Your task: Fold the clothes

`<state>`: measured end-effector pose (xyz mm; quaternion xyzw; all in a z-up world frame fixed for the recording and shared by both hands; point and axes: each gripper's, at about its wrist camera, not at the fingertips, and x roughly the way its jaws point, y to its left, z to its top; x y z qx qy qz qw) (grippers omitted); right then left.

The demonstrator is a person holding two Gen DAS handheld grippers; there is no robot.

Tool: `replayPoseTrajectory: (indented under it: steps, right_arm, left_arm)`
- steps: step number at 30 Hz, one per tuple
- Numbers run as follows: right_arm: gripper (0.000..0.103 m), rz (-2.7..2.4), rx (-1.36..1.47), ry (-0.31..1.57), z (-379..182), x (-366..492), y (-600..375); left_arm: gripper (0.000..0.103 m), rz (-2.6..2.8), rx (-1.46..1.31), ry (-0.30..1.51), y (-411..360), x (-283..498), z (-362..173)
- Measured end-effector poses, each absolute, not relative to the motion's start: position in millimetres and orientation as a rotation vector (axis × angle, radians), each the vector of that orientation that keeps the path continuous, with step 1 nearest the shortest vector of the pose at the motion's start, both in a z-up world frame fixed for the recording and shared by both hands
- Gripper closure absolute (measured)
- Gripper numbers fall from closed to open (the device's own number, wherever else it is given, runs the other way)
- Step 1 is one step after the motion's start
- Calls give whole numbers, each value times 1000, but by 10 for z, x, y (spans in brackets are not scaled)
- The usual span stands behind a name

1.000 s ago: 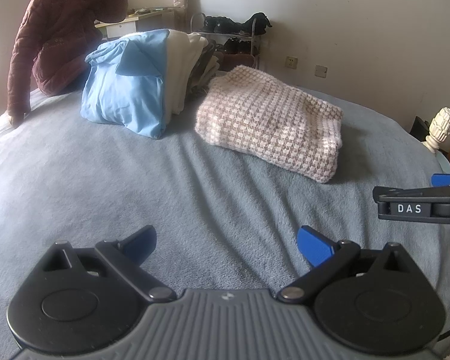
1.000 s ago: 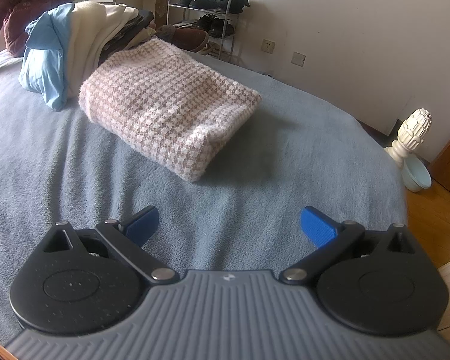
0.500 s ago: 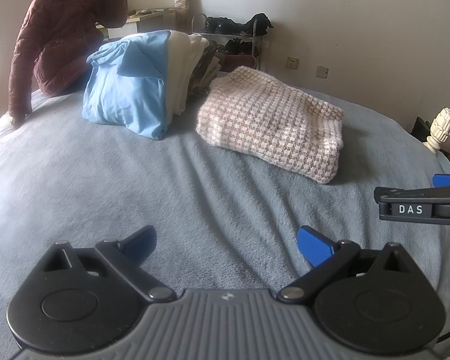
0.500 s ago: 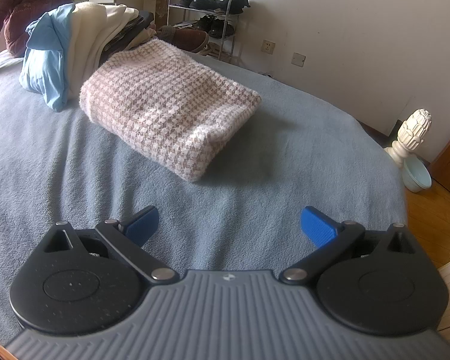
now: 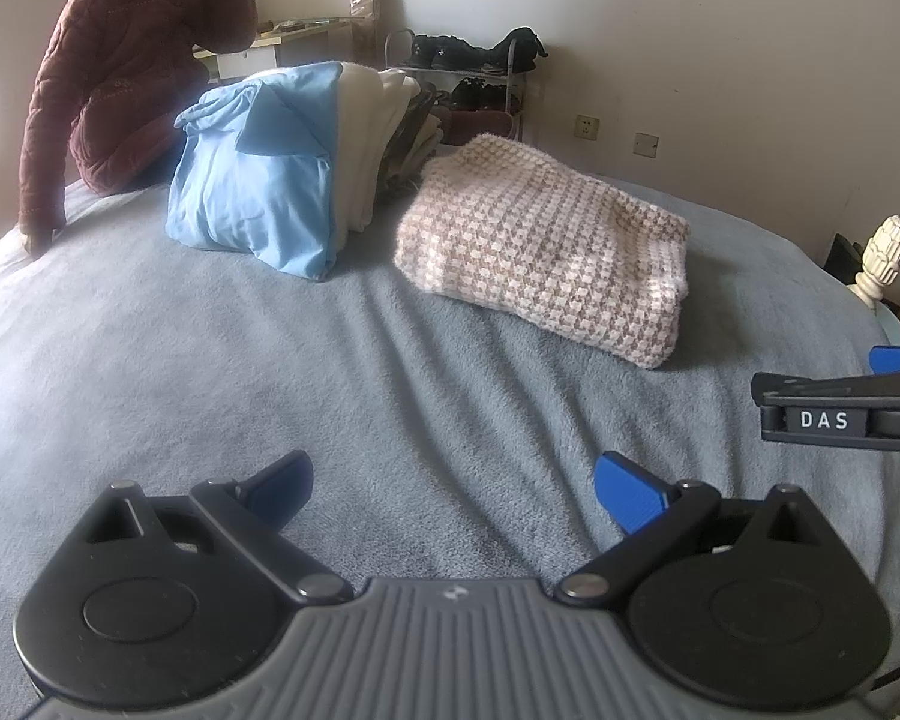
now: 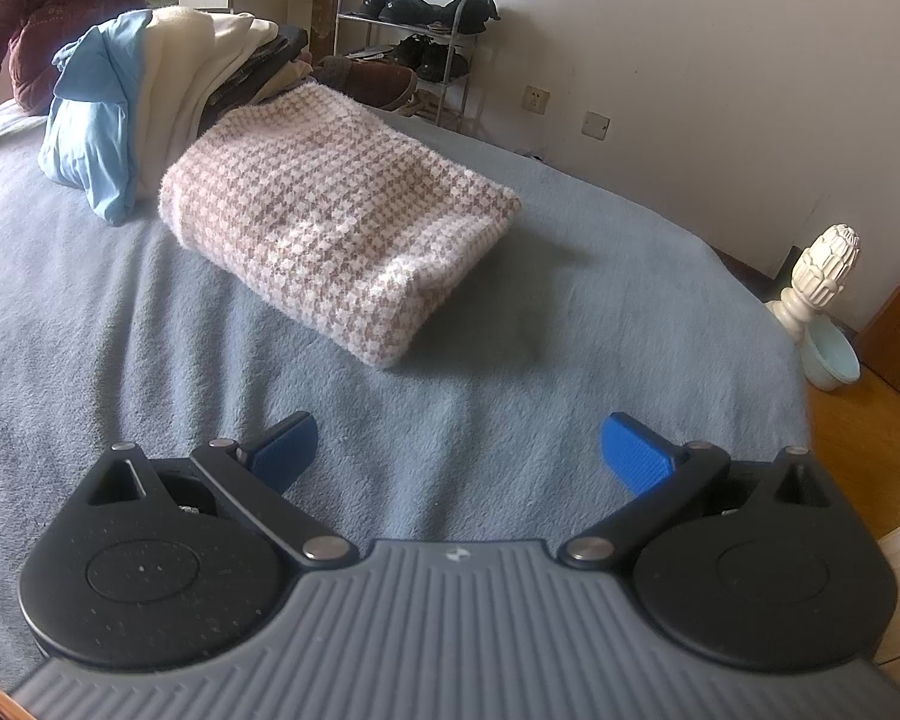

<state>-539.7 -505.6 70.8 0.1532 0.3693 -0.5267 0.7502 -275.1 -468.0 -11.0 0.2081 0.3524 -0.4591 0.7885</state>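
A folded pink-and-white checked knit garment [image 5: 546, 252] [image 6: 336, 222] lies on the grey-blue bed cover [image 5: 270, 372] [image 6: 540, 324]. Behind it leans a pile of folded clothes [image 5: 282, 162] [image 6: 150, 96], light blue in front, cream and dark ones behind. My left gripper [image 5: 453, 486] hovers open over bare cover, well short of the knit, with nothing between its blue fingertips. Over the cover nearer the bed's right side, my right gripper [image 6: 459, 456] is likewise open and holds nothing. The right gripper's side, marked DAS [image 5: 840, 408], shows at the right edge of the left wrist view.
A person in a dark red padded jacket [image 5: 120, 90] [image 6: 48, 6] sits at the bed's far left. A shoe rack [image 5: 468, 84] [image 6: 414, 54] stands against the far wall. A white bedpost finial [image 6: 819, 276] and a pale bowl [image 6: 831, 354] sit past the bed's right edge, over wooden floor.
Both grippers stay open and nearly still; the views shift only slightly. The knit garment and the pile have not moved.
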Motion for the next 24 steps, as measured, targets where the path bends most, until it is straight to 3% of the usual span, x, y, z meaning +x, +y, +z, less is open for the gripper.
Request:
replayPoseTrajectory:
  steps: [24]
  right_arm:
    - [1,-1140,323,804,706,-5399,-5050]
  left_arm:
    - [2,-967,455,765,-4673,-2754,-119]
